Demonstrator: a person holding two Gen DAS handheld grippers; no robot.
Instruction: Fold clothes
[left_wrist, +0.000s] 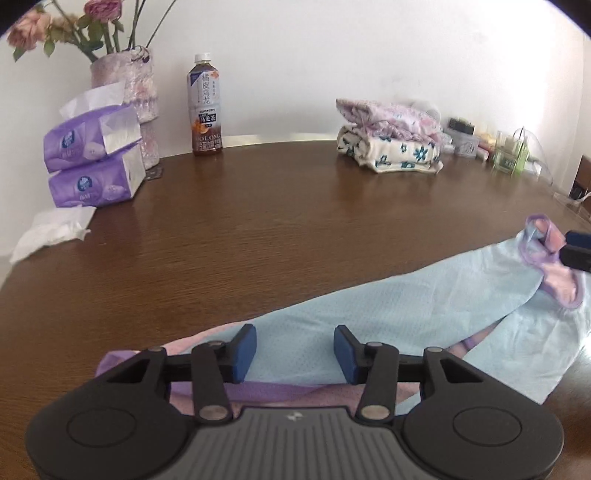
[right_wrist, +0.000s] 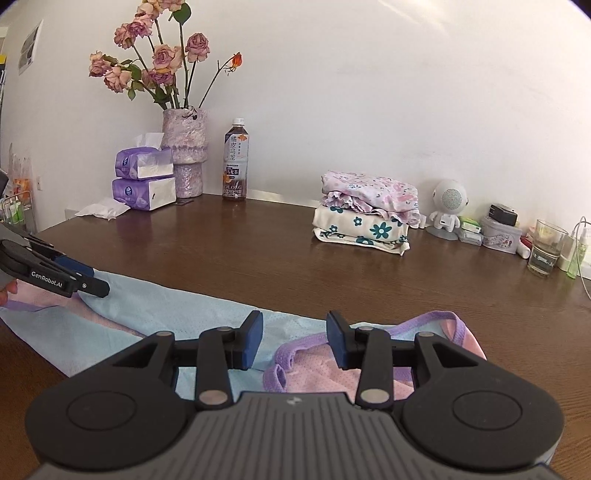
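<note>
My left gripper (left_wrist: 294, 350) stands open low in its frame, jaws on both sides of the blue garment (left_wrist: 388, 310), I think ready to pinch an edge. My right gripper (right_wrist: 294, 341) is open too, over the purple trim (right_wrist: 424, 319). The garment's near part is hidden under both grippers. Far back, folded clothes (right_wrist: 365, 218) are stacked out of the way.

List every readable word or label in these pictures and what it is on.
"GenRobot.AI": side of the left gripper.
"橘皮乌龙" and "OOLONG": label of the tea bottle.
Tissue packs: logo too blurred to read.
Glass print and tin: too small to read.
</note>
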